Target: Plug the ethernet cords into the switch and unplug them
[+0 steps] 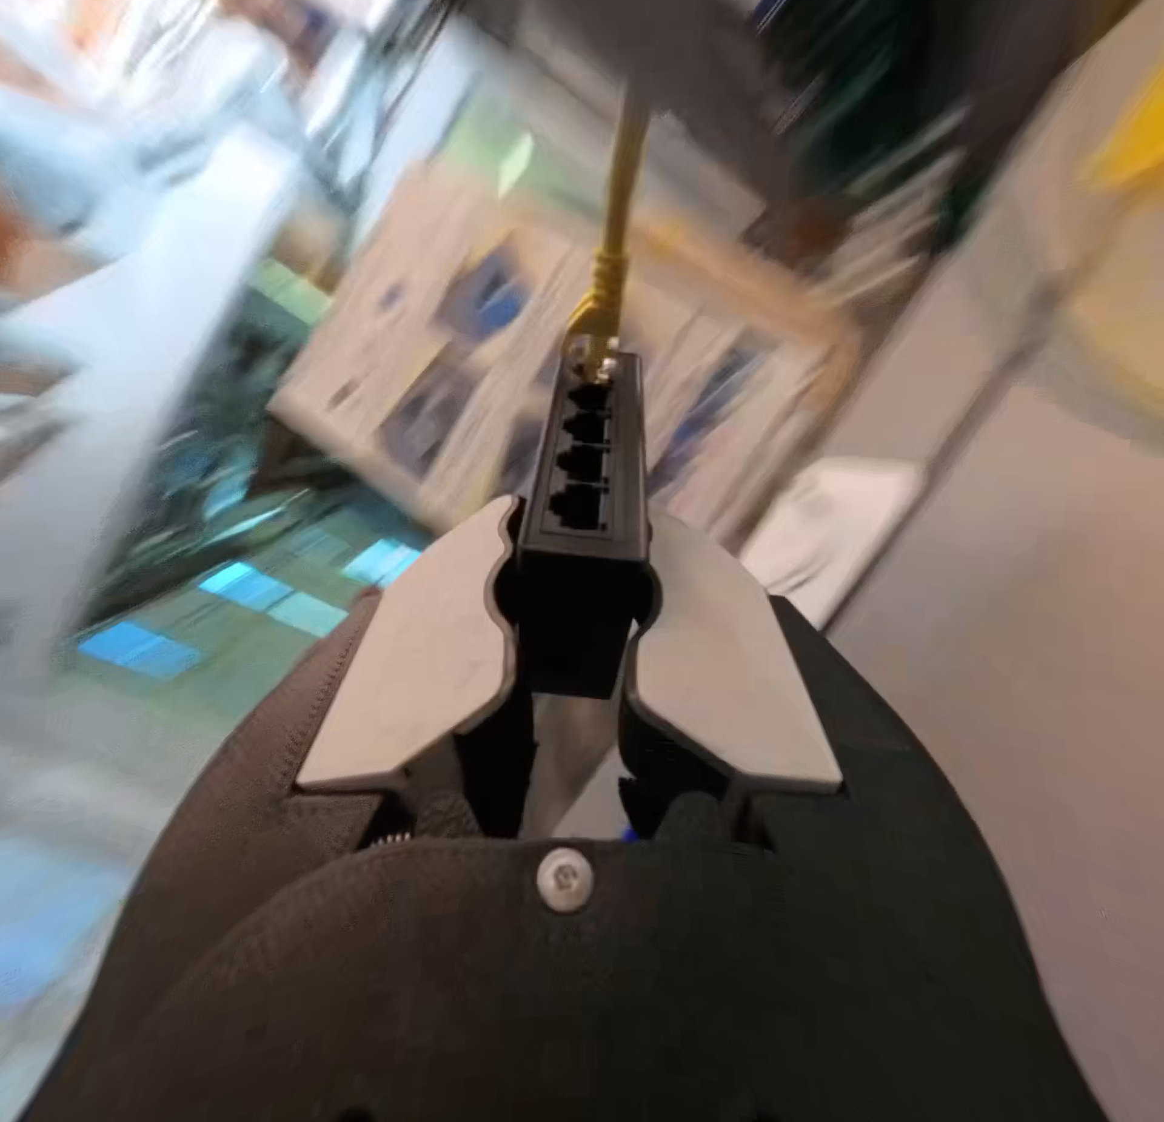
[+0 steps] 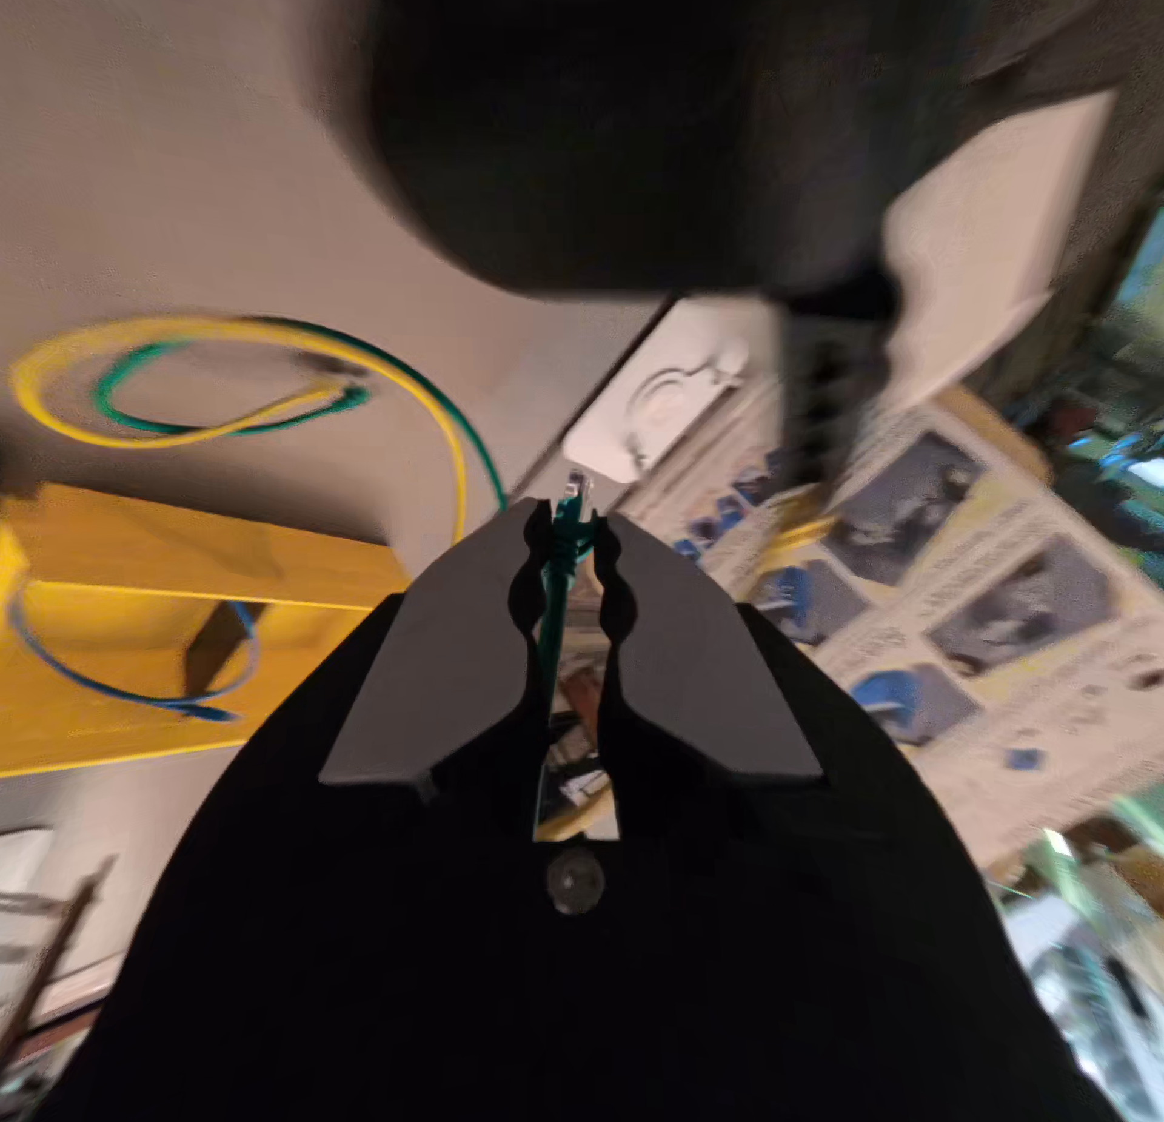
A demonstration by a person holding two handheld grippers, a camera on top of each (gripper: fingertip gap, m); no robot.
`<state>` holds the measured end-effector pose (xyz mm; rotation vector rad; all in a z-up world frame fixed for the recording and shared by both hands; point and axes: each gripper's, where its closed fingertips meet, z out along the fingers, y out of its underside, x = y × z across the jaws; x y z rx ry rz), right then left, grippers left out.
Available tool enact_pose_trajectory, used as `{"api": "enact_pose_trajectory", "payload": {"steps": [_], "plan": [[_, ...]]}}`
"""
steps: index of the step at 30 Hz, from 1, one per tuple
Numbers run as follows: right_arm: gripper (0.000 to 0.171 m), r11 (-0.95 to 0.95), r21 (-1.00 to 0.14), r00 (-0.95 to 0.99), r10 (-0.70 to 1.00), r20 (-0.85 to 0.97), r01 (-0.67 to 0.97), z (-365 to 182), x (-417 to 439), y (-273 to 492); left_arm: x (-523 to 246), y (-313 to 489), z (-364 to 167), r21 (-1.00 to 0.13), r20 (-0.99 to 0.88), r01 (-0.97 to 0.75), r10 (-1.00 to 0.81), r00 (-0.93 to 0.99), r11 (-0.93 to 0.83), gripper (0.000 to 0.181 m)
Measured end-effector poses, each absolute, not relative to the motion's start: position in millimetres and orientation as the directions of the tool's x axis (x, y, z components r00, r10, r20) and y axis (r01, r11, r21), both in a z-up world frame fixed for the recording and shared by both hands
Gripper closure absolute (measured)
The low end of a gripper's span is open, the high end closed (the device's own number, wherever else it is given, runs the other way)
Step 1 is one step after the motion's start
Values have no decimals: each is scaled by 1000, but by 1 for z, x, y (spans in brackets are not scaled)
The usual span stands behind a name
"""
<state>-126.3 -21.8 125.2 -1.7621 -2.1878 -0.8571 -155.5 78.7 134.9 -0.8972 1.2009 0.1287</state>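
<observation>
Ethernet switch, one cord seated of several; plugging stage, judged early.

Yellow box (image 2: 157,619) on pale surface (image 2: 189,146), left, with blue cord (image 2: 126,695). Switch (image 1: 589,487): gripped at near end by closed left gripper (image 1: 582,578); yellow cord (image 1: 614,254) in far port, four near ports empty. Green cord (image 2: 564,547): plug pinched in closed right gripper (image 2: 567,528), unplugged, tip pointing far. Unplugging not begun.

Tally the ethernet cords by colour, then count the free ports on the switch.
Yellow cord: 1, plugged into the far end port of the switch
Green cord: 1, held in the right tool
Blue cord: 1, lying on the yellow box
Total cords: 3
Free ports: 4
</observation>
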Motion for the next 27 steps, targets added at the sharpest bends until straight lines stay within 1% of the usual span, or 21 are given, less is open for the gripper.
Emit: {"api": "enact_pose_trajectory", "payload": {"steps": [1,2,3,4,5,7,9,12,15,18,20,23,25,27], "plan": [[158,119,341,-284,826,487,932,114,-115,-29,-168,98,134,-525,-847,-569,-328,418,633,152],[157,139,383,-340,777,530,913,111,-107,-28,-174,103,135,-595,-802,-511,-413,431,621,151],[158,140,347,-327,754,569,927,111,-106,-31,-176,96,139,-662,-749,-427,-515,417,616,152],[158,102,275,-256,749,611,956,113,-109,-35,-178,88,144,-698,-716,-365,-574,399,616,151],[158,75,194,-184,742,645,978,115,-112,-40,-181,85,150,-715,-696,-333,-583,419,615,151],[157,21,63,-59,712,699,998,122,-109,-49,-186,84,157,-692,-714,-341,-534,453,636,151],[157,-51,3,33,685,728,999,123,-89,-56,-191,87,159,-670,-731,-364,-489,476,647,150],[157,-146,-19,111,648,753,989,129,-54,-68,-198,99,155,-687,-720,-400,-491,491,607,150],[157,-214,-21,149,606,781,977,150,-28,-75,-204,112,147,-728,-685,-419,-552,476,542,150],[157,-281,-32,184,535,824,959,187,-2,-77,-214,120,148,-728,-685,-436,-532,498,530,150],[158,-307,-56,203,474,857,950,219,9,-78,-220,119,153,-748,-662,-408,-549,510,523,151],[158,-336,-76,214,396,893,939,263,23,-82,-223,105,165,-825,-561,-273,-657,503,495,152],[158,-374,-52,200,368,908,926,284,35,-85,-226,90,179,-887,-445,-120,-758,477,446,152],[157,-420,-18,178,346,921,908,298,52,-88,-235,74,195,-923,-337,26,-840,425,384,152]]}}
